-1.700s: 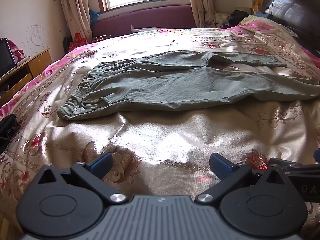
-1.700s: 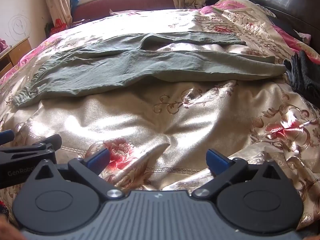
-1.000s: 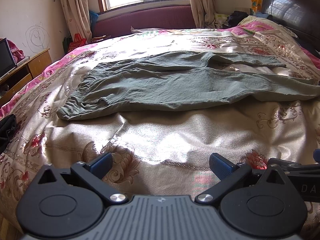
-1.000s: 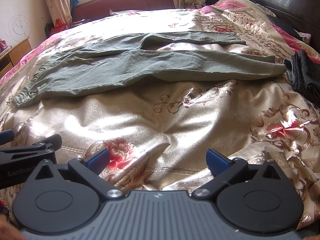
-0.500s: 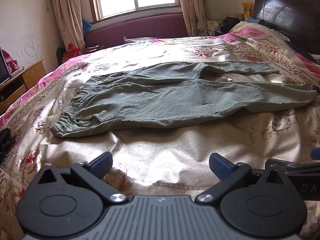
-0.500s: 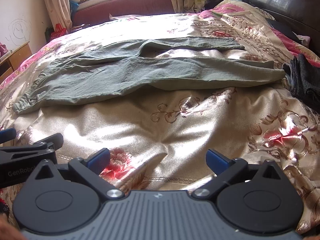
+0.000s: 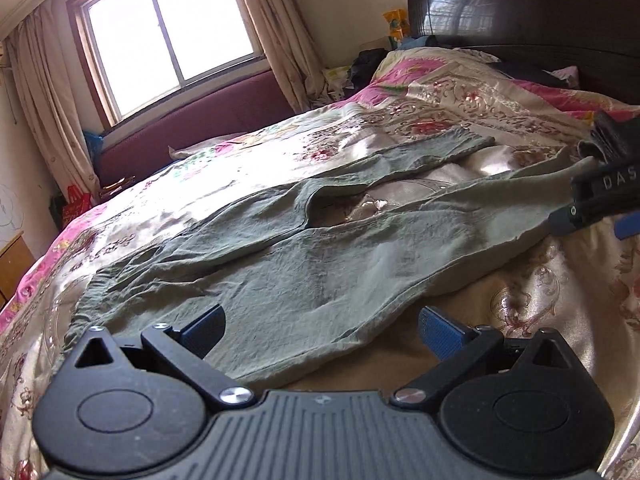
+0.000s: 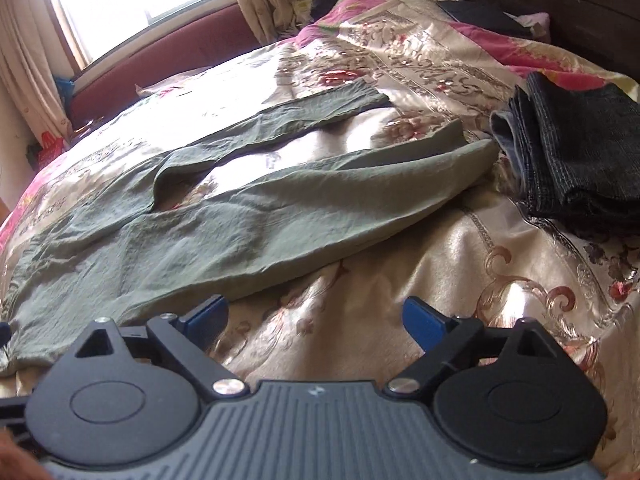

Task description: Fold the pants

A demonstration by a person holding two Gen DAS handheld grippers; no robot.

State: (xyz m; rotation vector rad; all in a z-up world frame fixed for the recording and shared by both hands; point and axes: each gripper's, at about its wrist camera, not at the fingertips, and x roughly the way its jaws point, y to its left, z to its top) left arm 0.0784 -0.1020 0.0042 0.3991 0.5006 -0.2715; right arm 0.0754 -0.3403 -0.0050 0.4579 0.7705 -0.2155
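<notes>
Both wide-open jaws now nearer, probably just above pants [image 7: 320, 272]

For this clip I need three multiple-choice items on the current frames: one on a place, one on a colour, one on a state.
1. Where is the dark folded garment?
A. Beside the pants' near leg end
B. On the waistband
C. On the windowsill

2. What colour are the pants?
A. Red
B. Grey-green
C. White

3. How are the pants lying?
A. Folded in half
B. Rolled up
C. Spread out, legs apart

Answers:
1 A: the dark folded garment lies on the bedspread just beyond the leg end.
2 B: the pants are grey-green.
3 C: bedspread shows between the legs; left gripper and right gripper are open, holding nothing.
</notes>
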